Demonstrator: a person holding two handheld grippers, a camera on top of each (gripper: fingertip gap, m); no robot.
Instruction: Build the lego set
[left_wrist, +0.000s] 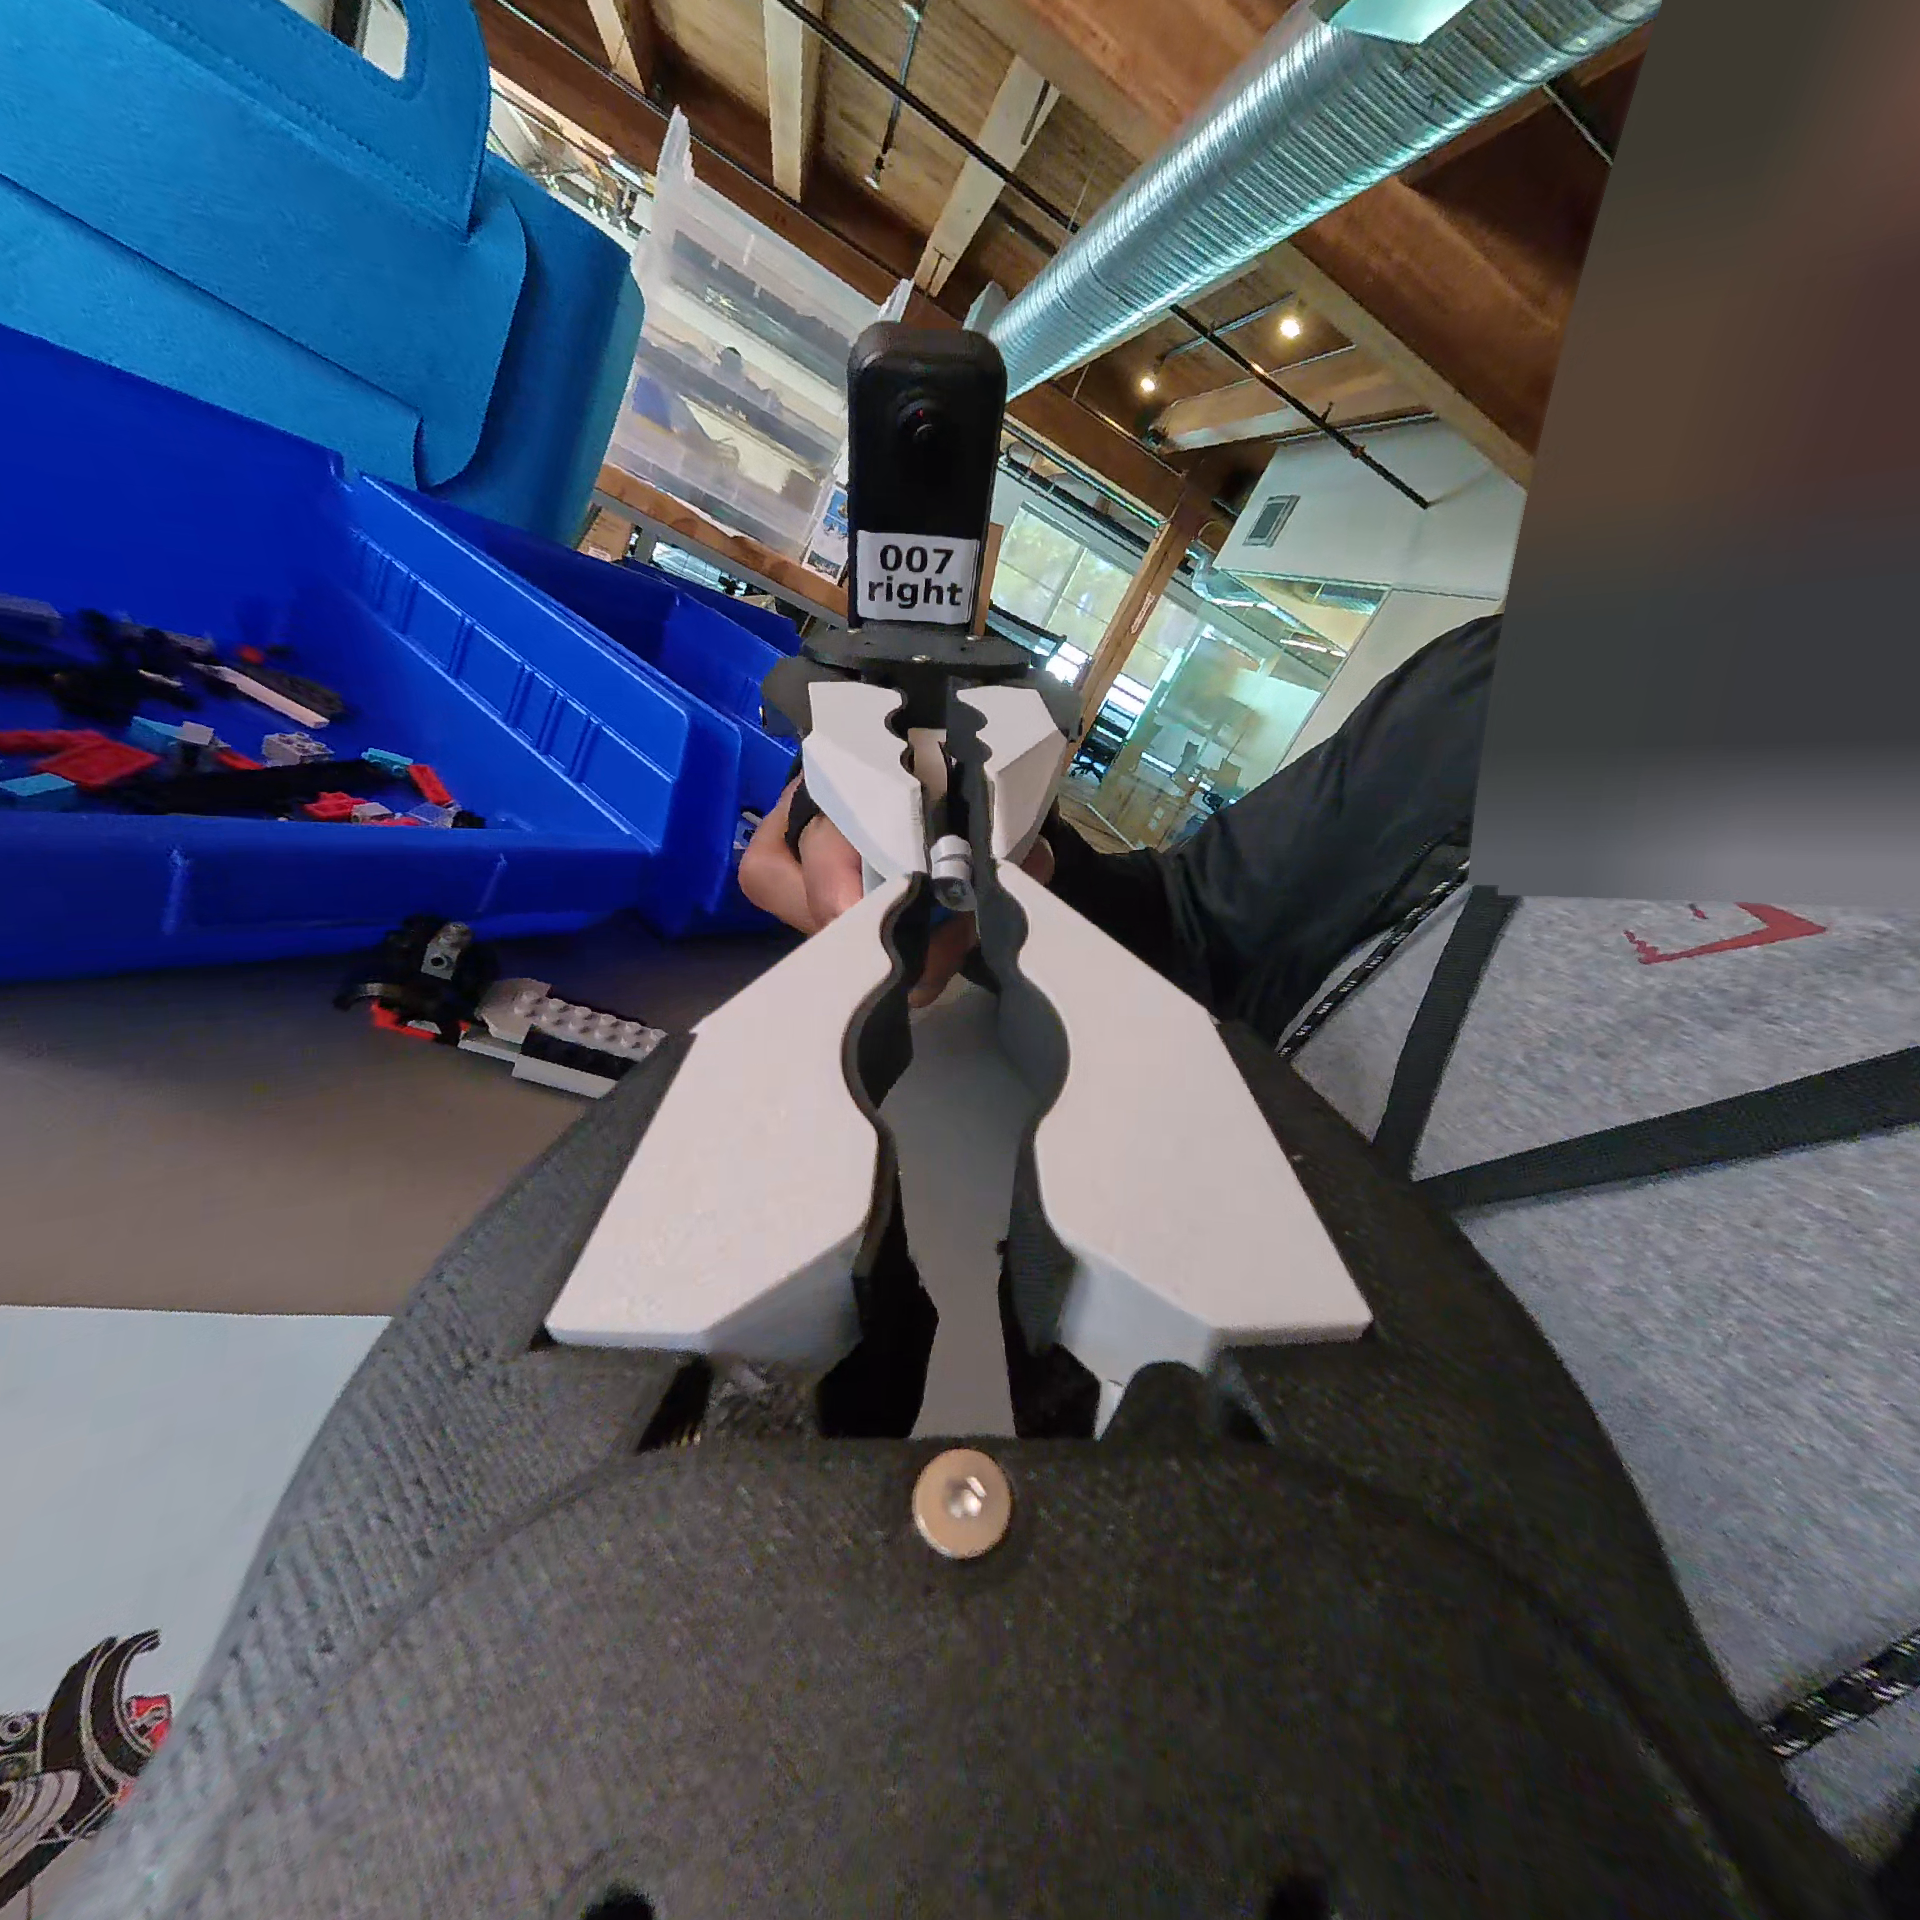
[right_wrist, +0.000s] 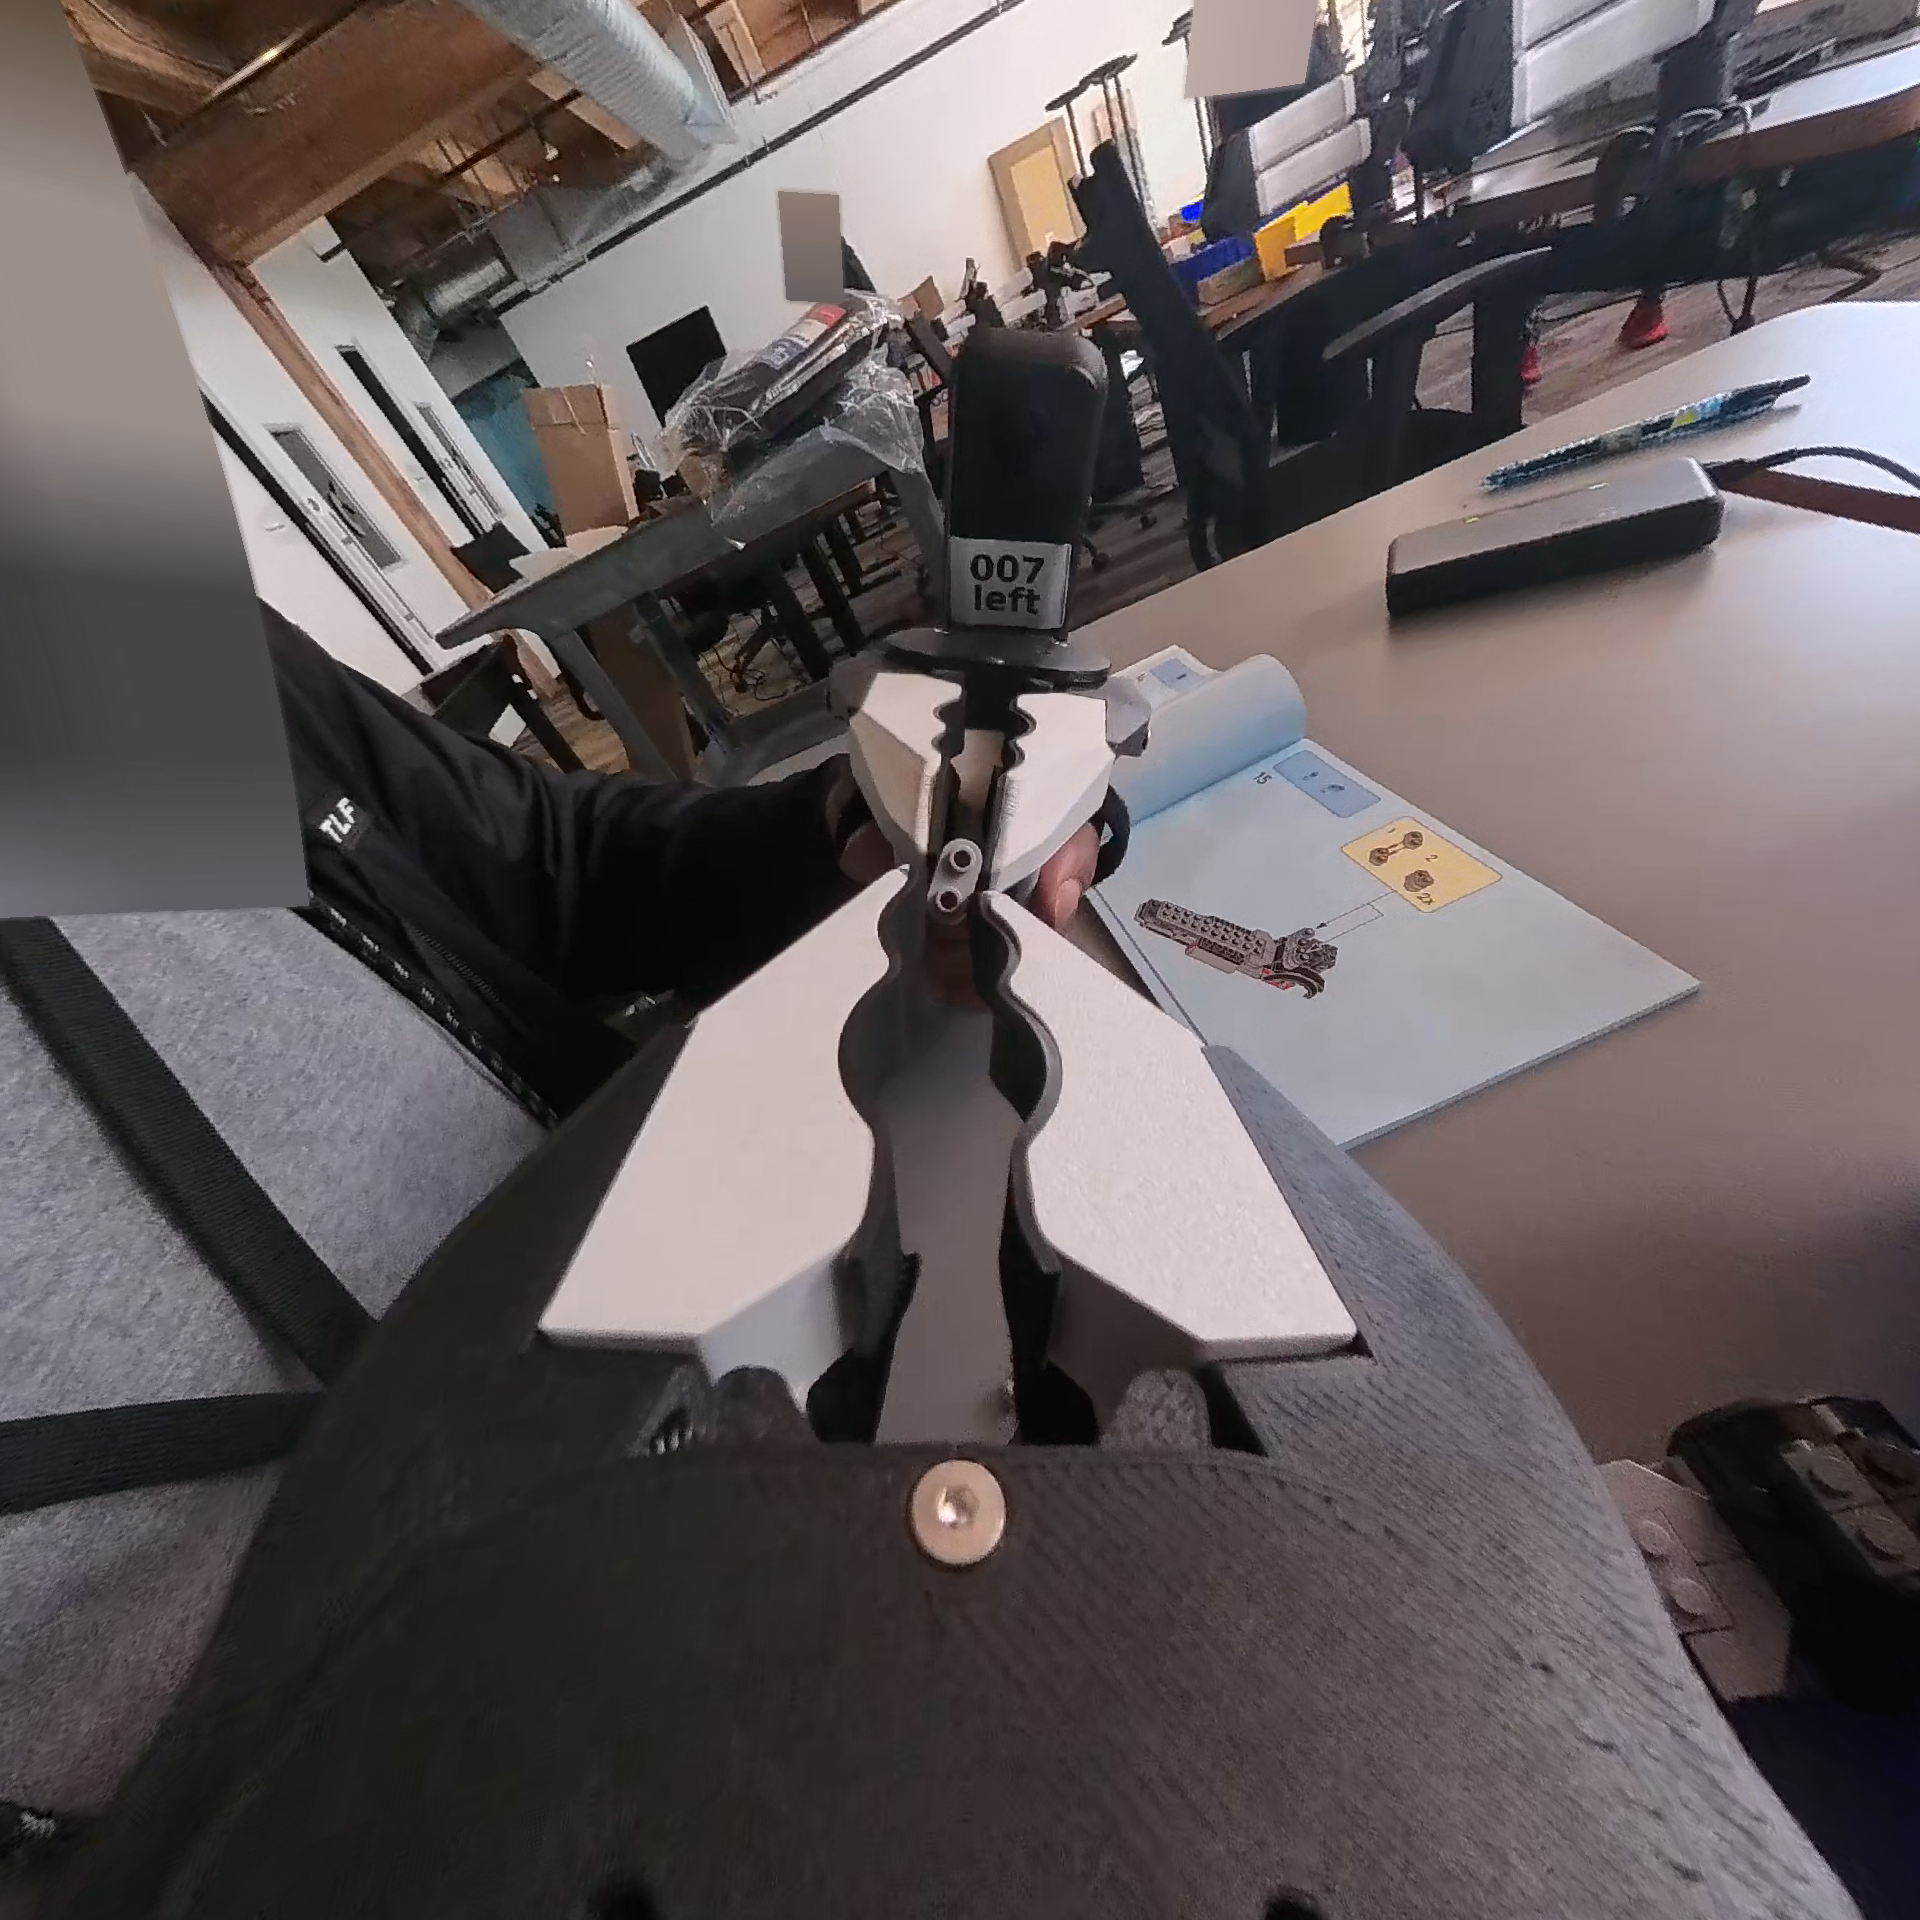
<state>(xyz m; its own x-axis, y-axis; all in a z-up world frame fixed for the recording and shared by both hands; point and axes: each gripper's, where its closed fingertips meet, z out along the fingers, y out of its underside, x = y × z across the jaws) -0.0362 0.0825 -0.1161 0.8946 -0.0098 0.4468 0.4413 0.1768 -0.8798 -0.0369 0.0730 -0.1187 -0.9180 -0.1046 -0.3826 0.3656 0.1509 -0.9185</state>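
The grey surface (right_wrist: 1558, 1195) is lying open and bare at 3 o'clock in the right wrist view. Its near edge is running just under the instruction booklet (right_wrist: 1403, 935), which is lying flat and open at 2 o'clock.

In the left wrist view a blue bin (left_wrist: 416, 644) is filling 9 to 10 o'clock, its wall close beside the half-built model (left_wrist: 499, 1008) and holding loose bricks (left_wrist: 208, 748).

The left tongs (left_wrist: 951, 899) and the right tongs (right_wrist: 951, 894) are pointing at each other, tip to tip, above the person's lap and off the surface's edge. Both pairs are narrowed to a slit. A hand in a black sleeve is wrapping behind each far pair at 12 o'clock.

A black power bank (right_wrist: 1558, 530) is resting at 1 o'clock, with a pen (right_wrist: 1642, 426) beyond it.

Each far camera is wearing a white printed label, and the booklet is showing a numbered step.

A small grey lego piece (right_wrist: 956, 873) is sitting where the four tips are meeting; which pair is gripping it cannot be told.
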